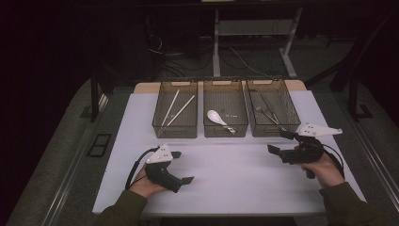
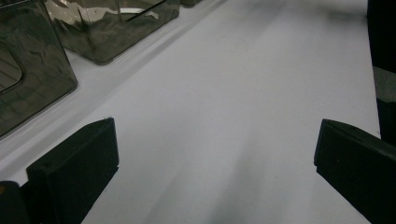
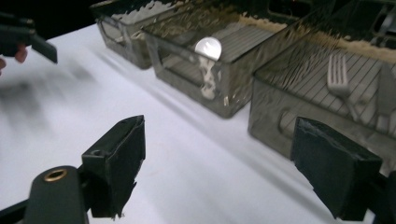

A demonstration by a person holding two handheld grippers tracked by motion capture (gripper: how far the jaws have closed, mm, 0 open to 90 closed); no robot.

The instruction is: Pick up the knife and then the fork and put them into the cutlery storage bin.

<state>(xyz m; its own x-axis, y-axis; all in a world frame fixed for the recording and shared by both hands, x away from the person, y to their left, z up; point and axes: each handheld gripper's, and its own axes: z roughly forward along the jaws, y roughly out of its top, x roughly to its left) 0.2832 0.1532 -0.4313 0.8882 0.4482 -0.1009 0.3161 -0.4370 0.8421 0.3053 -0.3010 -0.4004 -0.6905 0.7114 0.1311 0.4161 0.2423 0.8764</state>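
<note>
Three dark see-through bins stand in a row at the back of the white mat (image 1: 235,174). The left bin (image 1: 175,131) holds white chopsticks (image 1: 181,109). A white spoon (image 1: 215,116) lies in the middle bin (image 1: 225,131); the right gripper view shows the same spoon (image 3: 208,49). Metal cutlery, a fork (image 3: 338,74) among it, lies in the right bin (image 1: 269,131). My left gripper (image 1: 184,166) rests low on the mat at the front left, open and empty (image 2: 215,135). My right gripper (image 1: 276,141) hovers just in front of the right bin, open, nothing between its jaws (image 3: 219,140).
The mat covers a table whose wooden edge (image 1: 141,87) shows behind the bins. Bare mat lies between the two hands. Desk legs and cables (image 1: 216,52) stand in the dark beyond the table. The left gripper's tip (image 3: 28,39) shows far off in the right gripper view.
</note>
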